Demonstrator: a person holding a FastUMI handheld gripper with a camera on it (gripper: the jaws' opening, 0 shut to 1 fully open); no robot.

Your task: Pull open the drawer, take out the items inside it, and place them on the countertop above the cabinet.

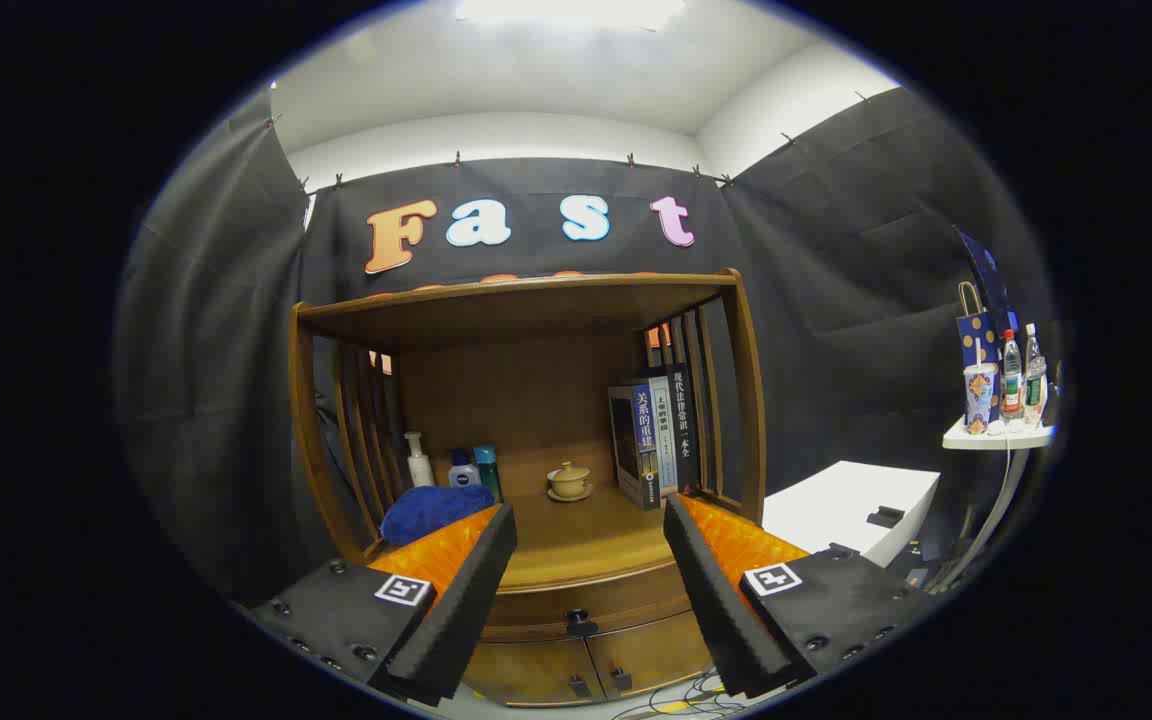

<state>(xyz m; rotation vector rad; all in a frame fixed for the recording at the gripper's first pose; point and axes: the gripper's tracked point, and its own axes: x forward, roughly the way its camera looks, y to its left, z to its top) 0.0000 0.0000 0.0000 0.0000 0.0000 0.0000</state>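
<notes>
A wooden cabinet (526, 400) stands ahead against the booth wall, with an open shelf over a countertop (586, 545). Below the countertop runs a closed drawer (586, 605) with a small dark knob (578, 620) at its middle. My gripper (591, 540) is open, its two fingers spread wide, with the countertop and drawer front seen between them. Nothing is held. The knob lies low between the fingers, a short way beyond them. The drawer's inside is hidden.
On the countertop sit a folded blue cloth (433, 510), three small bottles (456, 468), a lidded teacup (570, 481) and upright books (654, 435). Two lower cabinet doors (586, 670) sit under the drawer. A white box (851, 505) and a small shelf with bottles (1001, 400) stand to the right.
</notes>
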